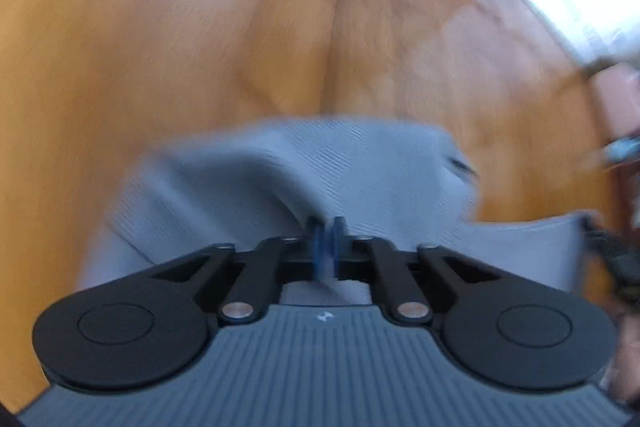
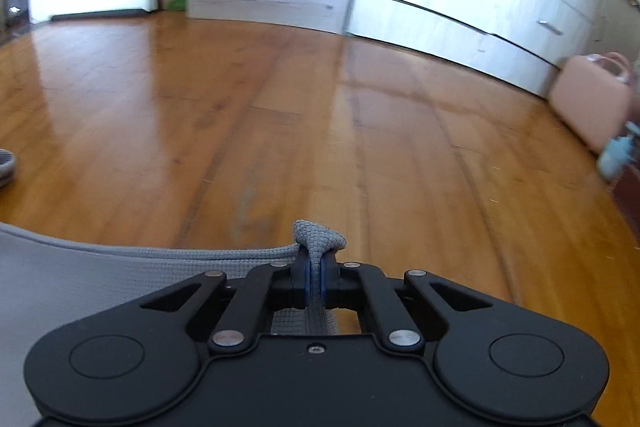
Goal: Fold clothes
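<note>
Right tool [image 2: 316,285]: clamped on a bunched hem of the grey knit garment [image 2: 88,291], which trails to its left above the wooden floor [image 2: 280,115]. Left tool [image 1: 326,247]: closed on a fold of the same cloth, blurred. Judged soft, light and limp; it will sag between grips, so hold at edges or corners.

The grey knitted cloth [image 2: 320,239] looks soft and bumpy. The orange-brown wooden floor [image 2: 200,99] is smooth and shiny. The black plastic right gripper [image 2: 316,285] looks matt.
</note>
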The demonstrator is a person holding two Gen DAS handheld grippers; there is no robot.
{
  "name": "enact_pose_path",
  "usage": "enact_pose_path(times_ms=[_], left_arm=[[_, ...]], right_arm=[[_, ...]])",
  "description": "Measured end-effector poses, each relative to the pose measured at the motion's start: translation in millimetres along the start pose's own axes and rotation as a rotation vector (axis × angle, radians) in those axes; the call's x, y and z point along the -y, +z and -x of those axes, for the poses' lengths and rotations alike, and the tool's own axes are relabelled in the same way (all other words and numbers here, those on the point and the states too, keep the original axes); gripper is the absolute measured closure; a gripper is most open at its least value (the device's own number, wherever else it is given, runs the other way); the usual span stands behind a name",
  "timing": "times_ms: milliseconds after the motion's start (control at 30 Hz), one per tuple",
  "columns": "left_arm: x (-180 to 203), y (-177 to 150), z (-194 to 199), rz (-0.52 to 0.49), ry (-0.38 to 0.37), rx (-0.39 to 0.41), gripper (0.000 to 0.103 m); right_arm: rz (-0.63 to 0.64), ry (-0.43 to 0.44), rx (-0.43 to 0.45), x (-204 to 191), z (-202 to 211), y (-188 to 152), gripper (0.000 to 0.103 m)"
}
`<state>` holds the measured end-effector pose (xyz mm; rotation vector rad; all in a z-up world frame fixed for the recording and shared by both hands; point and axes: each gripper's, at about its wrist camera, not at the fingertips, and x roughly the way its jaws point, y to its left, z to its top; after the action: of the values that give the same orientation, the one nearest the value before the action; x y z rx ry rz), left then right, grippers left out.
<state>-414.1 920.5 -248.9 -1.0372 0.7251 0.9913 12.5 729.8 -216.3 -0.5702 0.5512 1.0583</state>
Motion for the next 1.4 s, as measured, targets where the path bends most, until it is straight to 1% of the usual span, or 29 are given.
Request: enact_pose_path(times_ms=[100, 200, 267, 300, 333, 367, 400, 433, 467, 500, 533, 567, 600, 633, 667, 733, 767, 800, 833, 867, 900, 1000, 1067, 1133, 1200, 1233, 1267, 1367, 1400], left_arm=[[-10.9, 19.7, 5.1, 0.043, -0.005, 0.094, 0.102], [-46.8, 33.4, 0.4, 0.284, -0.137, 0.145, 0.100], [-70.0, 34.2, 0.6, 0.425, -0.130, 0.187, 0.098], [-80.7, 34.7, 1.2, 0.487, -0.121, 0.208, 0.098], [-80.2, 36.2, 7.9, 0.447, -0.051, 0.232, 0.098], [-70.5, 36.9, 15.3, 0.341, 0.003, 0.260, 0.098], [-60.5, 37.2, 22.8, 0.232, 0.052, 0.285, 0.097], [-47.1, 33.5, 30.5, 0.099, 0.050, 0.292, 0.083], [-33.3, 29.4, 37.9, -0.034, 0.049, 0.297, 0.057], [-15.1, 20.4, 41.0, -0.158, 0.058, 0.288, 0.044], [2.8, 11.3, 43.9, -0.280, 0.066, 0.279, 0.031], [17.5, 1.9, 44.8, -0.370, 0.054, 0.264, 0.029], [32.1, -7.5, 45.4, -0.460, 0.040, 0.247, 0.028], [45.7, -15.8, 43.2, -0.528, 0.017, 0.220, 0.020], [53.7, -20.8, 39.0, -0.561, 0.010, 0.195, 0.010], [69.8, -30.8, 30.7, -0.627, -0.005, 0.147, 0.006], [77.8, -35.7, 26.1, -0.659, -0.010, 0.123, 0.006], [85.1, -39.6, 16.7, -0.685, 0.015, 0.106, 0.007], [87.8, -40.3, 6.5, -0.709, 0.061, 0.083, 0.045], [90.1, -40.8, -3.7, -0.731, 0.111, 0.058, 0.100], [87.4, -37.6, -14.5, -0.745, 0.199, 0.005, 0.099], [89.9, -17.9, -13.4, -0.743, 0.262, 0.048, 0.101], [90.9, 4.0, -6.8, -0.722, 0.325, 0.116, 0.101], [86.4, 32.4, 2.7, -0.654, 0.361, 0.202, 0.101], [80.3, 51.0, 6.8, -0.578, 0.337, 0.240, 0.100], [77.3, 59.7, 9.0, -0.541, 0.323, 0.258, 0.100], [74.0, 60.7, 13.1, -0.510, 0.286, 0.266, 0.099], [61.0, 56.0, 22.8, -0.444, 0.219, 0.274, 0.098], [54.1, 55.7, 25.3, -0.423, 0.190, 0.278, 0.098]], right_arm=[[0.040, -0.037, -0.044, -3.6, -11.3, -5.5, 0.099], [0.091, -0.073, -0.065, -13.0, -18.4, -4.6, 0.099], [0.099, -0.092, -0.073, -16.8, -21.8, -2.8, 0.099], [0.099, -0.095, -0.060, -23.3, -15.1, 0.7, 0.099], [0.100, -0.098, -0.048, -29.8, -8.5, 4.2, 0.097], [0.100, -0.100, -0.035, -36.2, -1.8, 7.8, 0.087], [0.100, -0.103, -0.023, -42.7, 4.9, 11.3, 0.083], [0.100, -0.106, -0.010, -49.2, 11.5, 14.8, 0.071], [0.101, -0.108, 0.002, -55.7, 18.2, 18.3, 0.067], [0.101, -0.111, 0.014, -62.1, 24.9, 21.8, 0.066], [0.101, -0.114, 0.027, -68.6, 31.6, 25.4, 0.062], [0.098, -0.096, 0.036, -75.8, 37.5, 29.2, 0.062], [0.075, 0.033, 0.024, -86.9, 39.7, 34.9, 0.062], [0.056, 0.159, 0.012, -98.4, 41.6, 40.4, 0.062], [0.070, 0.256, 0.006, -112.7, 41.4, 44.5, 0.062], [0.121, 0.399, 0.009, -140.9, 41.1, 49.3, 0.062], [0.152, 0.455, 0.011, -155.4, 41.0, 50.7, 0.062], [0.183, 0.510, 0.010, -169.5, 40.8, 51.9, 0.061], [0.204, 0.561, 0.000, -181.2, 40.6, 52.0, 0.061], [0.223, 0.608, -0.010, -192.4, 40.3, 52.0, 0.061], [0.224, 0.632, -0.017, -199.8, 39.3, 51.9, 0.061], [0.218, 0.683, -0.070, -214.7, 30.1, 52.4, 0.061], [0.196, 0.698, -0.093, -217.7, 22.9, 52.1, 0.057], [0.153, 0.722, -0.135, -221.2, 15.1, 53.7, 0.051], [0.100, 0.740, -0.180, -222.2, 5.0, 55.8, 0.047], [0.073, 0.745, -0.195, -222.2, 0.0, 55.7, 0.043], [0.046, 0.754, -0.188, -223.0, -2.3, 57.0, 0.037], [-0.007, 0.721, -0.181, -232.1, -9.5, 66.6, 0.035], [-0.014, 0.688, -0.171, -236.5, -12.3, 70.1, 0.036]])
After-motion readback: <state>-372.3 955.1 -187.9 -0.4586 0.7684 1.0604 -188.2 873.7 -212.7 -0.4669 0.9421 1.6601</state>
